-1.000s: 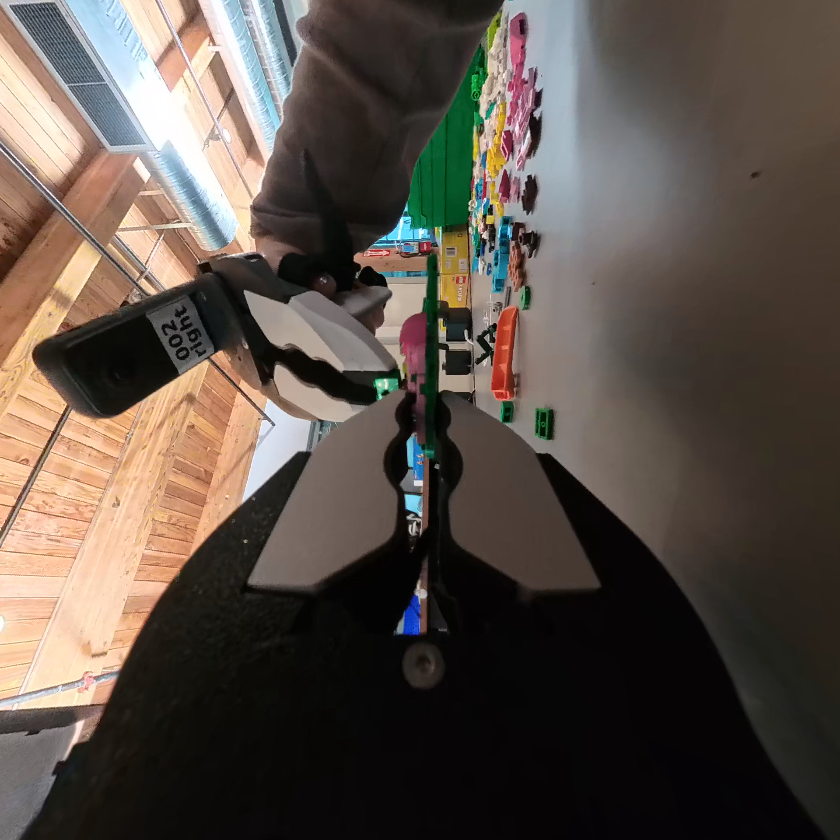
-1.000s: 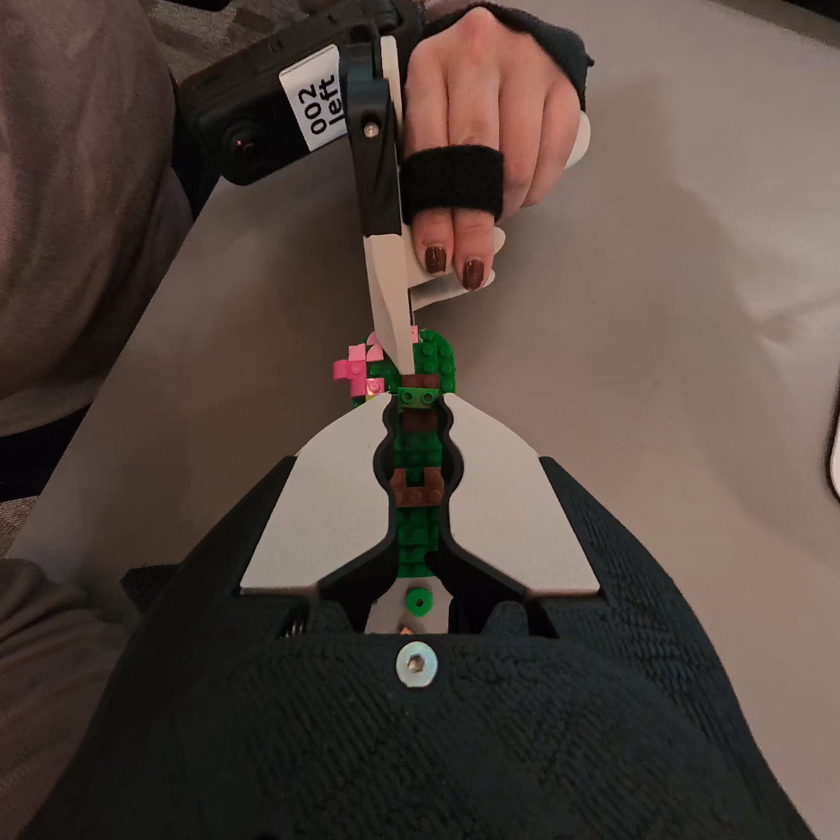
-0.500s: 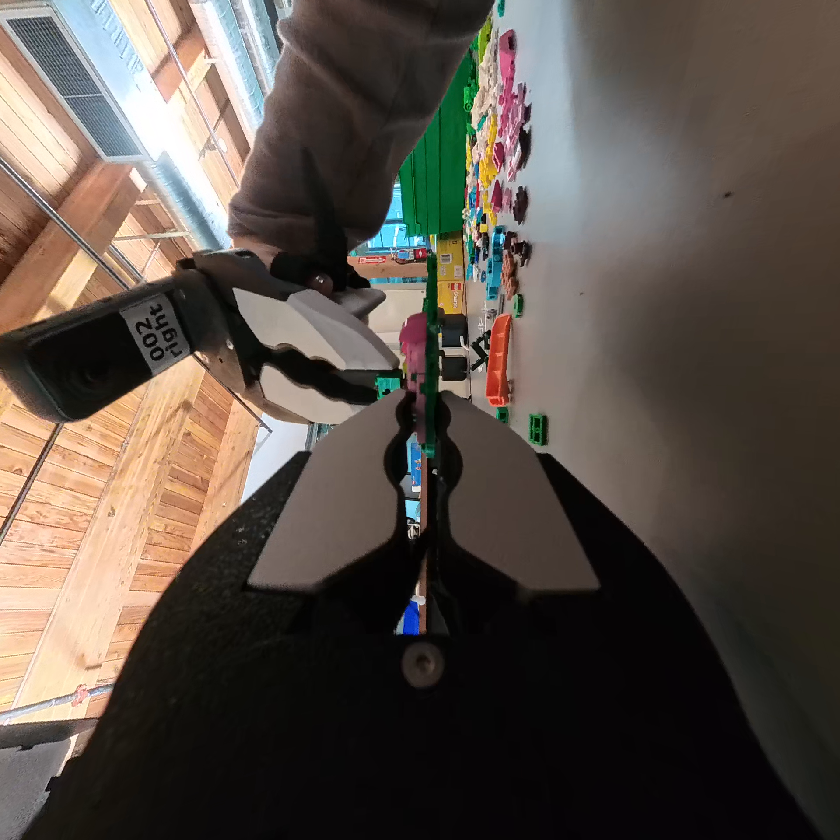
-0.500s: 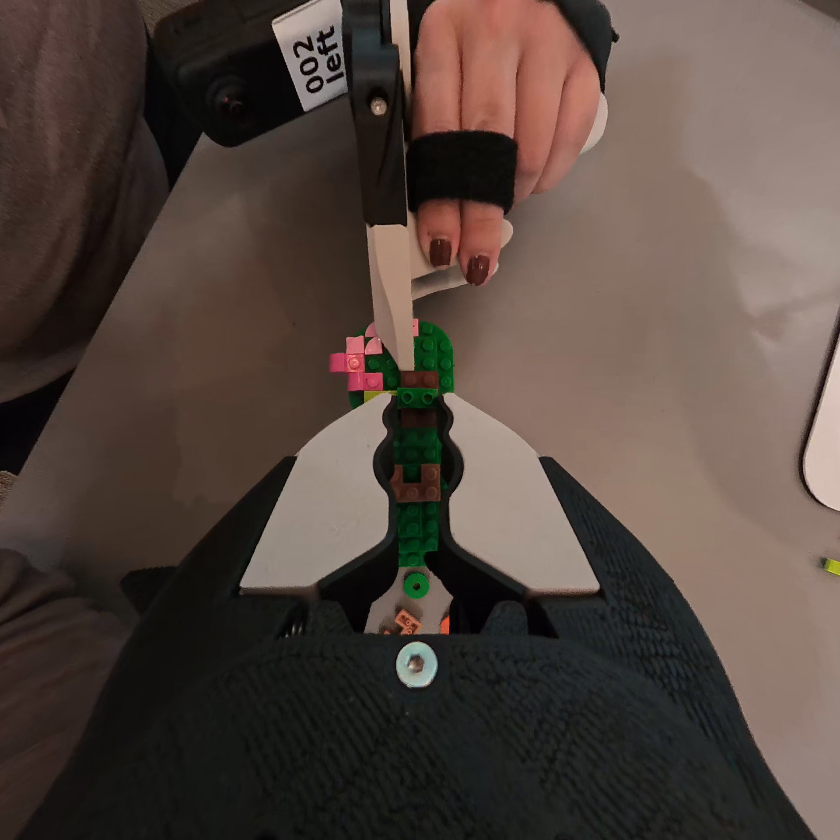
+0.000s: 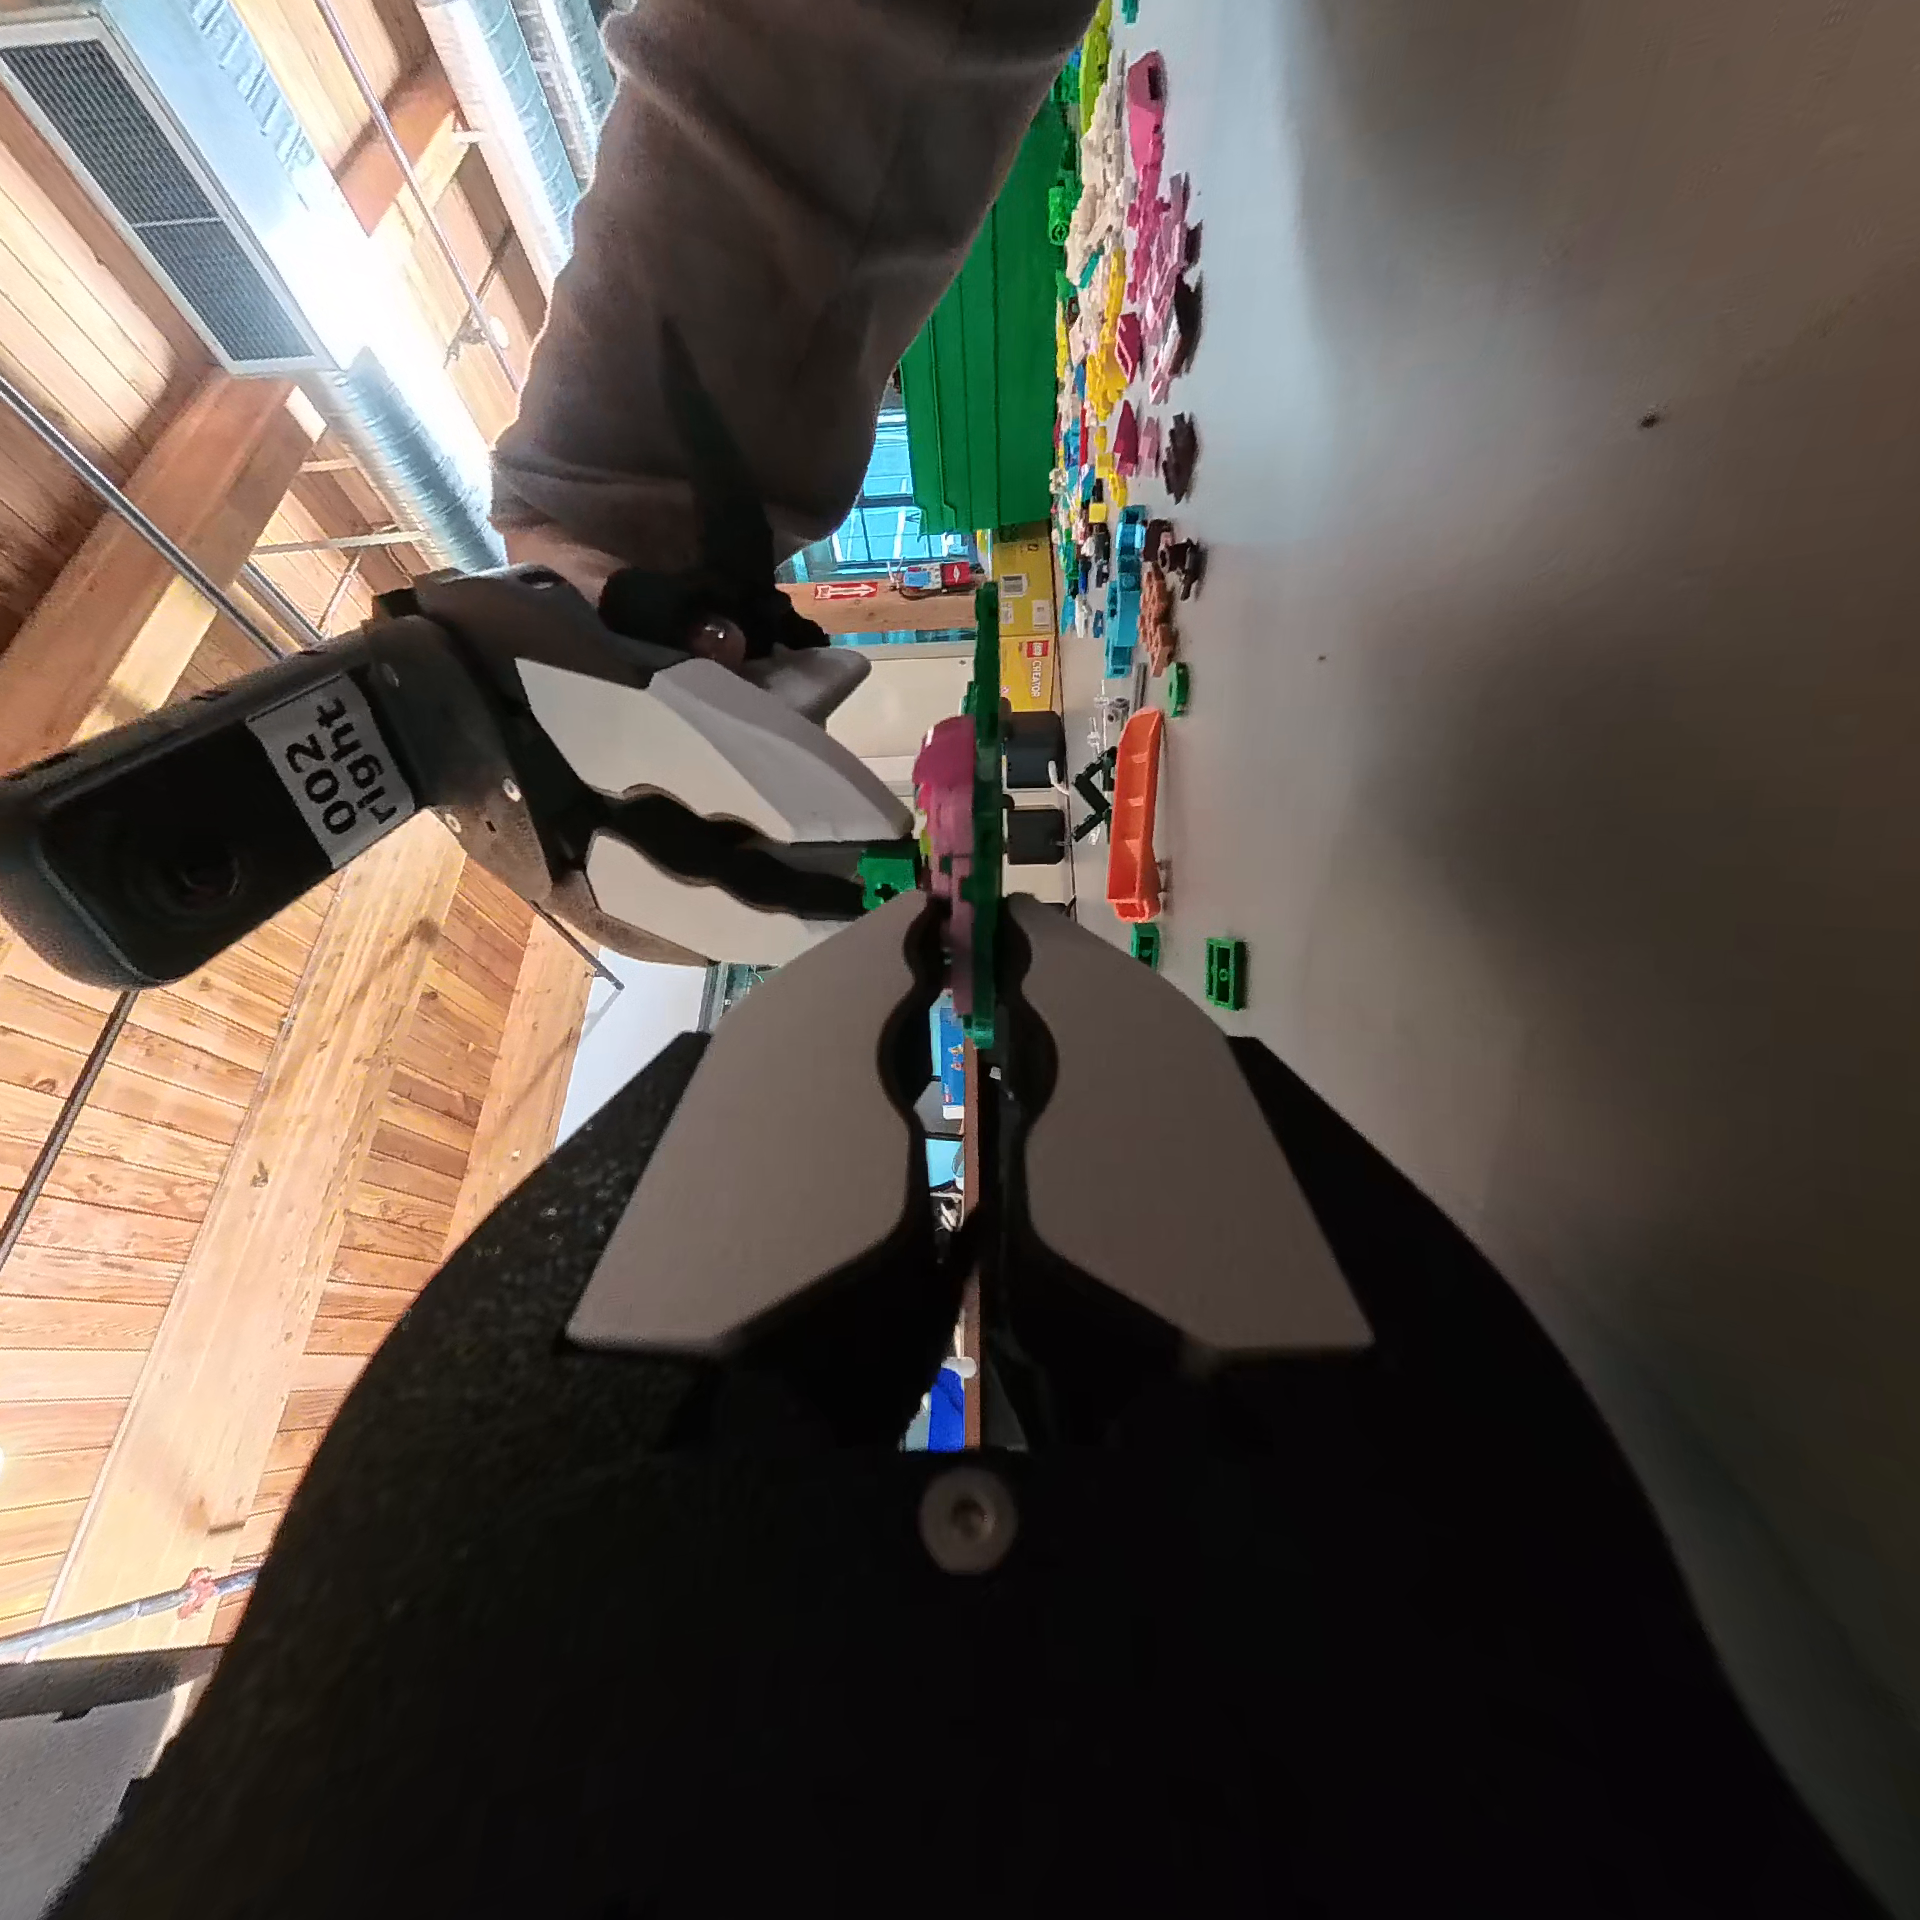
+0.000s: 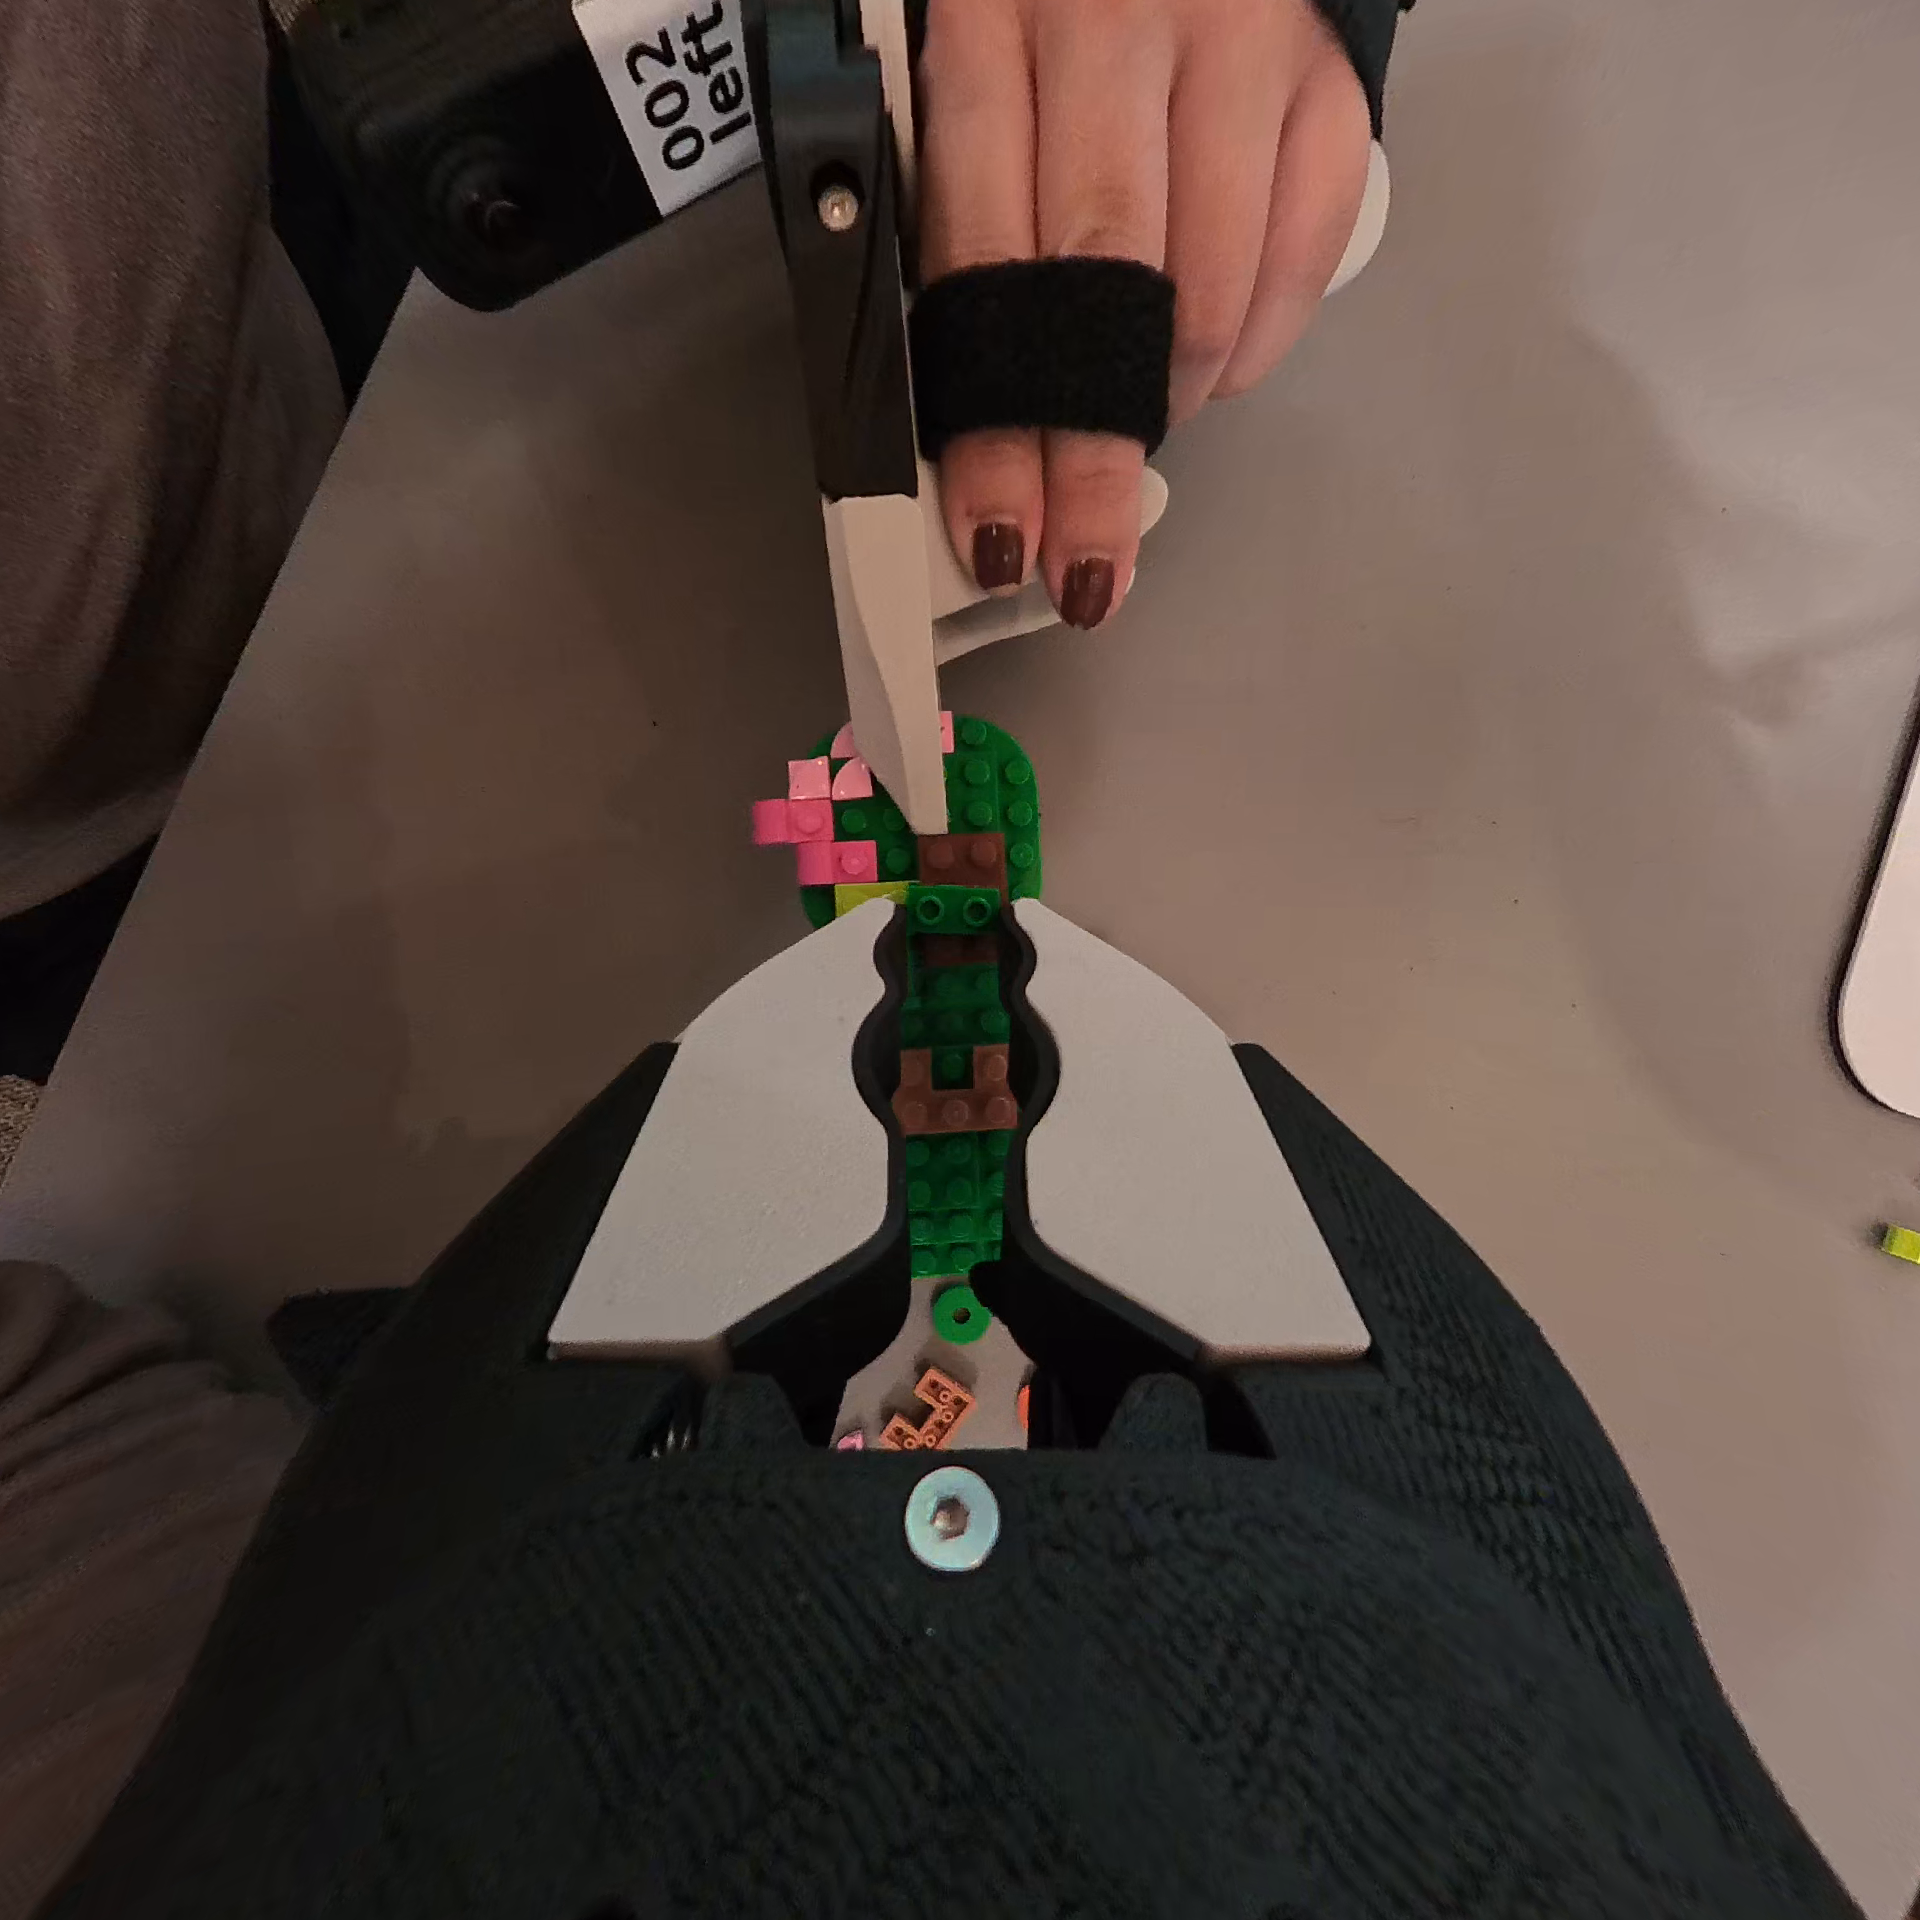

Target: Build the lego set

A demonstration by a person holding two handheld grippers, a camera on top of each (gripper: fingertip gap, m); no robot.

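My left gripper [image 5: 971, 906] is shut on the edge of a green lego plate [image 5: 985, 727], held edge-on above the grey table. The plate carries pink flower pieces [image 6: 810, 821] and brown pieces [image 6: 961, 857]. My right gripper [image 6: 953, 909] is shut on a small green brick [image 6: 951, 911] and holds it against the plate's studded face. In the left wrist view the right gripper [image 5: 883, 864] comes in from the left with the small green brick [image 5: 888, 871] touching the plate. In the right wrist view the left gripper [image 6: 930, 821] reaches down from the top onto the plate [image 6: 987, 779].
A long pile of loose coloured bricks [image 5: 1132, 260] lies on the table [image 5: 1558, 623] beside a green bin [image 5: 997, 364], an orange piece [image 5: 1138, 810] and small green bricks [image 5: 1224, 971]. Below the plate lie a tan piece [image 6: 930, 1408] and a green round piece [image 6: 958, 1314]. A white object [image 6: 1881, 987] is at the right edge.
Both grippers stay shut and have shifted together a little. In the right wrist view the left gripper has slid up the frame, and loose pieces on the table have come into sight below the plate.
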